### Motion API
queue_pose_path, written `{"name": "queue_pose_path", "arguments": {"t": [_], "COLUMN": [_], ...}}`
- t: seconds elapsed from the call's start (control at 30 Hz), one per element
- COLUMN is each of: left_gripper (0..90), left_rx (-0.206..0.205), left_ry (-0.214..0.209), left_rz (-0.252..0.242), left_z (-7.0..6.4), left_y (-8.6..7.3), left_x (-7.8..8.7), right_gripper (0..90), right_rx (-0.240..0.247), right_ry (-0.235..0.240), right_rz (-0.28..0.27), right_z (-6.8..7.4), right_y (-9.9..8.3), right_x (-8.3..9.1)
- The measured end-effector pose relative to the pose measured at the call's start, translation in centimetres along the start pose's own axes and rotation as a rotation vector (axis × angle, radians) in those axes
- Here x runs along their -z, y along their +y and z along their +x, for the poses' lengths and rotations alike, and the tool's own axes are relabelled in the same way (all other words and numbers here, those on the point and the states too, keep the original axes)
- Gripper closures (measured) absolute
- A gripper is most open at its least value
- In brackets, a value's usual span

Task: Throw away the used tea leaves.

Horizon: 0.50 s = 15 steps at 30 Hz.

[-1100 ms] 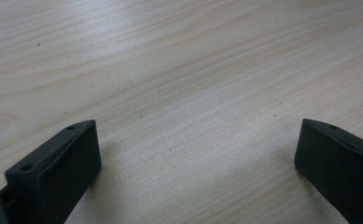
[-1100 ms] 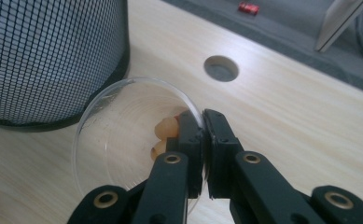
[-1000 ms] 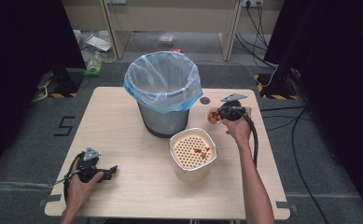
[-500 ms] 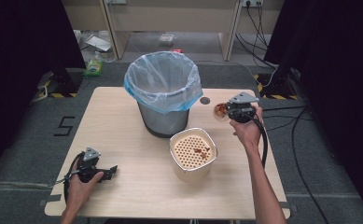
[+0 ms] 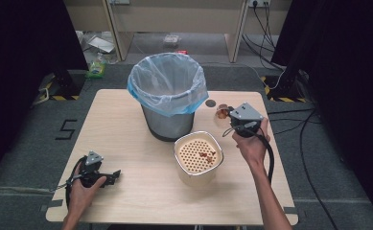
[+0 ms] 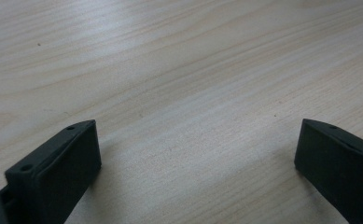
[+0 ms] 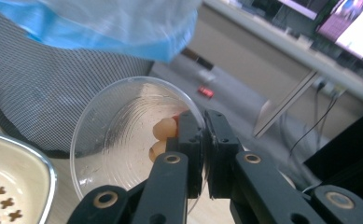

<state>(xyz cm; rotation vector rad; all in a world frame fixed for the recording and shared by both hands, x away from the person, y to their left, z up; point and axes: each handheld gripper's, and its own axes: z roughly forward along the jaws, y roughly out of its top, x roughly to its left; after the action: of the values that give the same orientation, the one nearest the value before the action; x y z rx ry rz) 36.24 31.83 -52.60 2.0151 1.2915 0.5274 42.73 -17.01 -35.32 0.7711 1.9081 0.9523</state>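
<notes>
We see a clear plastic cup (image 7: pixel 132 140) pinched by its rim between the jaws of the right gripper (image 7: pixel 203 154), which are pressed almost together on the thin wall. The cup is tipped on its side, its open mouth facing the camera in the right gripper view, with a few pale orange pieces of food (image 7: pixel 163 135) resting inside near the jaws. In the high view the cup (image 5: pixel 222 112) is held above the far right part of the wooden table (image 5: pixel 126 129), just right of a mesh waste bin (image 5: pixel 169 103) lined with a blue plastic bag (image 5: pixel 141 91). The right gripper (image 5: pixel 236 120) is gripped in the person's right hand (image 5: pixel 252 146), with a black cable trailing down along the forearm.

In front of the bin stands a cream-coloured container with a perforated strainer insert (image 5: pixel 198 155), and some reddish-brown scraps (image 5: pixel 207 155) lie on the insert.

Well apart, at the near left corner of the table, the left hand (image 5: pixel 81 187) rests holding the left gripper (image 5: pixel 113 175). Its jaws stand wide apart over bare wood, gripping nothing.
</notes>
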Motion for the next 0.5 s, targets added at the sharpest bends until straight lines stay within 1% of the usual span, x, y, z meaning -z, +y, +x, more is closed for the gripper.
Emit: {"name": "queue_pose_path", "arguments": {"t": [0.1,0.13,0.2,0.23,0.27,0.3,0.33,0.37,0.4,0.43,0.5], "left_gripper": [0.0,0.0,0.0,0.0,0.0,0.0,0.0,0.0,0.0,0.0,0.0], "left_rx": [0.0,-0.001,-0.001,-0.001,-0.002,-0.004,-0.004,-0.004,-0.004,-0.003,-0.003], "left_ry": [0.0,0.001,0.0,0.0,0.0,0.002,0.002,0.001,0.001,0.001,0.002], "left_rz": [0.0,0.0,0.001,0.0,0.0,0.0,-0.001,-0.001,-0.001,-0.001,-0.002], "left_z": [0.0,0.0,0.0,0.0,0.0,0.0,-0.1,-0.1,-0.1,-0.1,-0.1], "left_y": [0.0,0.0,0.0,0.0,0.0,0.0,0.0,0.0,0.0,0.0,-0.1], "left_x": [0.0,0.0,0.0,0.0,0.0,0.0,0.1,0.1,0.1,0.1,0.1], "right_gripper": [86.7,86.7,86.7,86.7,86.7,86.7,86.7,86.8,86.8,86.8,86.8], "right_rx": [0.051,0.051,0.088,0.124,0.124,0.141,0.165,0.23,0.257,0.257,0.306], "right_ry": [-0.013,-0.013,-0.029,-0.044,-0.044,-0.048,-0.055,-0.079,-0.093,-0.093,-0.117], "right_rz": [-0.06,-0.06,-0.089,-0.116,-0.116,-0.129,-0.139,-0.148,-0.158,-0.158,-0.179], "right_z": [1.4,1.4,2.2,3.1,3.1,3.5,3.9,4.8,5.2,5.2,6.0], "right_y": [0.5,0.5,0.7,0.9,0.9,1.0,1.1,1.1,1.1,1.1,1.1], "right_x": [1.2,1.2,1.8,2.4,2.4,2.7,3.0,3.4,3.6,3.6,3.9]}}
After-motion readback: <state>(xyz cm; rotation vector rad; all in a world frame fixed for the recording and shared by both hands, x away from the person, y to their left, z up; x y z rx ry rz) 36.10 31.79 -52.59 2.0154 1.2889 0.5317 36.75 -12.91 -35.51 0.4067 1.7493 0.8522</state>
